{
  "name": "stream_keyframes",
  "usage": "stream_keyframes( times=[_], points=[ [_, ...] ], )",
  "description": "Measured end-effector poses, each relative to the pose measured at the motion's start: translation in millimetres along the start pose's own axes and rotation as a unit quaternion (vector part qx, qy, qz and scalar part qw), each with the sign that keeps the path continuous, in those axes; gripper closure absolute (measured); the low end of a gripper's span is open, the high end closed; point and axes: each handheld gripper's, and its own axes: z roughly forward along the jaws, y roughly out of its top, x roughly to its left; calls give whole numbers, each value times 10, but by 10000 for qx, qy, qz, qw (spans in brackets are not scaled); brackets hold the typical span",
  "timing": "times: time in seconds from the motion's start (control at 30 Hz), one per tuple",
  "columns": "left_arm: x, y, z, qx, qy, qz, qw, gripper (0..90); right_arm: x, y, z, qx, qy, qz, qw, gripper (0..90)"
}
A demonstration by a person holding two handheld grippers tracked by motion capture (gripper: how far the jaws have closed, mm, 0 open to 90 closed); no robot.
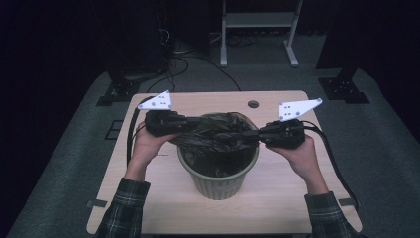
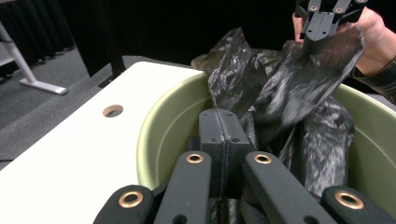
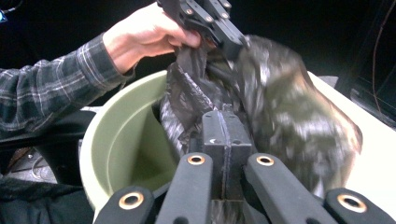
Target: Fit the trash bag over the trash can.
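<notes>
A light wooden table (image 1: pixel 163 173) with rounded corners fills the middle of the high view, a small round hole (image 1: pixel 253 104) near its far edge. A ribbed green bin (image 1: pixel 218 181) stands on it, slightly below frame centre.

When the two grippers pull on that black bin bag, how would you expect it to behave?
The black bin bag is probably floppy: it hangs crumpled between the left gripper and right gripper. Its glossy film looks slippery and light, and the green bin might shift with it.
</notes>
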Motion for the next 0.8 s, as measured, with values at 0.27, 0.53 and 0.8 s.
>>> stream_keyframes(
  times=[0.27,0.53,0.8],
  points=[
    [43,-154,-233,-90,248,-218,9994,898,-26,-209,-407,-114,-275,192,9994,899],
    [82,-273,-409,-197,461,-362,9981,898,-1,-360,-661,-95,-414,237,9988,899],
    [112,-395,-611,-266,625,-473,9966,897,0,-535,-789,-60,-551,405,9976,821]
  ],
)
